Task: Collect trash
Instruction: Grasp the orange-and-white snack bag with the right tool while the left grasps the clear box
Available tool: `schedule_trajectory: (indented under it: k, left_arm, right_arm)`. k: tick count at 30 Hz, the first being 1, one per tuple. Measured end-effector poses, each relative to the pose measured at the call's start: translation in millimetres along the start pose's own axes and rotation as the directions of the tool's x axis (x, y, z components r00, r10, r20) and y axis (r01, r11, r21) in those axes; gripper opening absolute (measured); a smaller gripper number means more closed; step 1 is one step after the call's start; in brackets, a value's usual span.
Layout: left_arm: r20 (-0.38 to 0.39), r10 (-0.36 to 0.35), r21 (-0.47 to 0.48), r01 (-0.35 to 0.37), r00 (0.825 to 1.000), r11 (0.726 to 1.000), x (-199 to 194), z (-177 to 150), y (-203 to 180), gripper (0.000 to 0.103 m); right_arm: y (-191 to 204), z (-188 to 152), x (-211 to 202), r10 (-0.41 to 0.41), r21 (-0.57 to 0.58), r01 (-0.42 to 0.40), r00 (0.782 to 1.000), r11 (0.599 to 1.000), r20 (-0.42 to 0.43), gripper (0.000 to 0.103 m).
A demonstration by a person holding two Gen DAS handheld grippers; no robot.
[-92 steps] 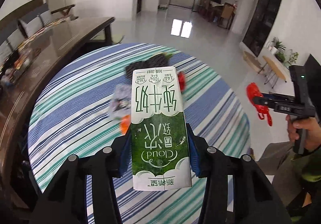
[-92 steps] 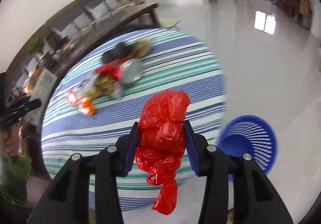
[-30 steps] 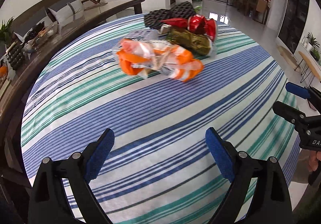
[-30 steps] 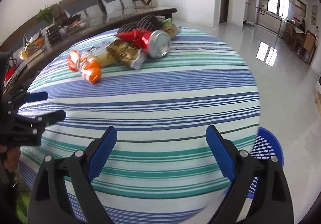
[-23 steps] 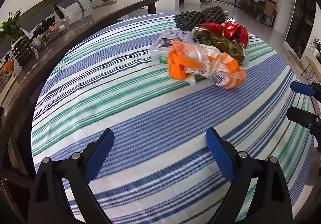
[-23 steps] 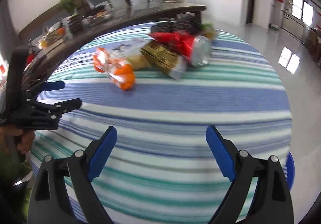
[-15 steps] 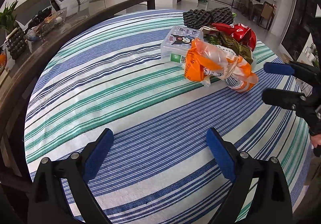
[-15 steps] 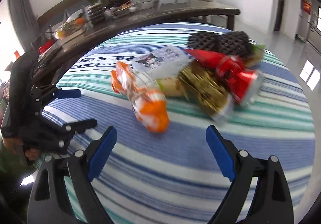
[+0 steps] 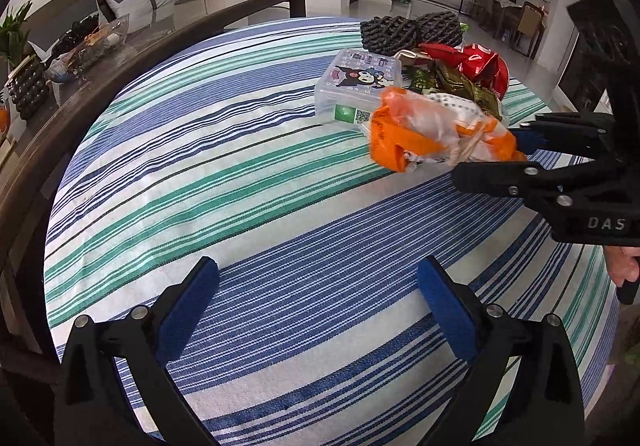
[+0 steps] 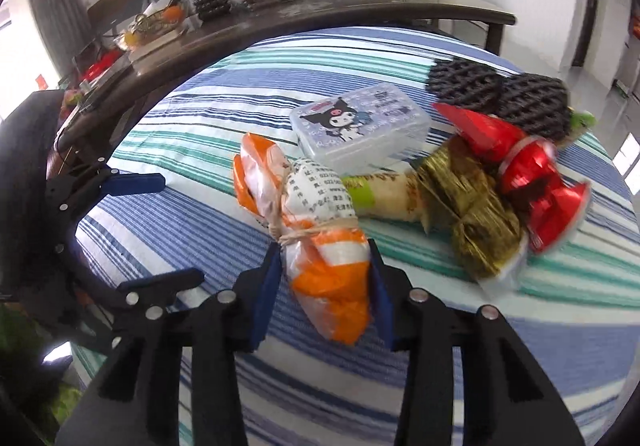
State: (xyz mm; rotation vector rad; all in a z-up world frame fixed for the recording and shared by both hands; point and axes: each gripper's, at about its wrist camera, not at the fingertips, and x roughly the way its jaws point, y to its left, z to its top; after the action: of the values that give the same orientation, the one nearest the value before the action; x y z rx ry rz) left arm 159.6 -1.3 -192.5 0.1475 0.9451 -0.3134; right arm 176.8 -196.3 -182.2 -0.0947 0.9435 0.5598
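An orange and white plastic bag tied with a rubber band lies on the striped round table. My right gripper is shut on its near end; it also shows in the left wrist view, closed on the same bag. Behind it lie a clear cartoon box, a gold-green wrapper, a red foil wrapper and black foam netting. My left gripper is open and empty above the table's near part, and shows at the left in the right wrist view.
A dark wooden table with fruit, trays and a plant stands behind the round table. A sofa with cushions is along the wall. Tiled floor and a dining area lie beyond.
My right gripper has moved in to the orange and white bag and closed on its end. My left gripper stays open over the cloth, having let go of the milk carton earlier.
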Motion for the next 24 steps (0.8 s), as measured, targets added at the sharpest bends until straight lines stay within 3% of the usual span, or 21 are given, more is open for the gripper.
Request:
schedule_trajectory:
  k: [4, 9, 13, 16, 20, 24]
  left_arm:
    - [0.000, 0.002, 0.001, -0.002, 1.000, 1.000, 0.5, -0.5, -0.4, 0.098]
    - [0.000, 0.007, 0.000, -0.007, 1.000, 1.000, 0.2, -1.2, -3.1, 0.098]
    - [-0.010, -0.047, 0.003, 0.047, 0.999, 0.999, 0.0, 9.6, -1.5, 0.098]
    - [0.009, -0.095, -0.007, 0.095, 0.995, 0.995, -6.5, 40.2, 2.6, 0.098]
    - [0.018, -0.127, -0.014, 0.127, 0.992, 0.992, 1.8, 91.3, 3.9, 0.098]
    - [-0.078, -0.142, 0.069, 0.148, 0.987, 0.987, 37.6, 127.4, -9.4, 0.098]
  right_arm:
    - [-12.6, -24.1, -34.7, -0.045, 0.156, 0.039, 0.999, 0.987, 0.030, 0.040]
    - [-28.3, -63.2, -61.6, -0.161, 0.371, 0.141, 0.987, 0.918, 0.023, 0.040]
    - [-27.3, -77.3, -59.7, -0.203, 0.388, 0.178, 0.979, 0.904, 0.023, 0.041]
    - [-22.0, -81.3, -53.8, -0.227, 0.371, 0.199, 0.973, 0.907, 0.032, 0.042]
    - [-21.2, -84.6, -46.6, -0.253, 0.354, 0.219, 0.966, 0.909, 0.052, 0.056]
    - [-15.9, -86.3, -42.7, -0.282, 0.325, 0.244, 0.956, 0.914, 0.076, 0.062]
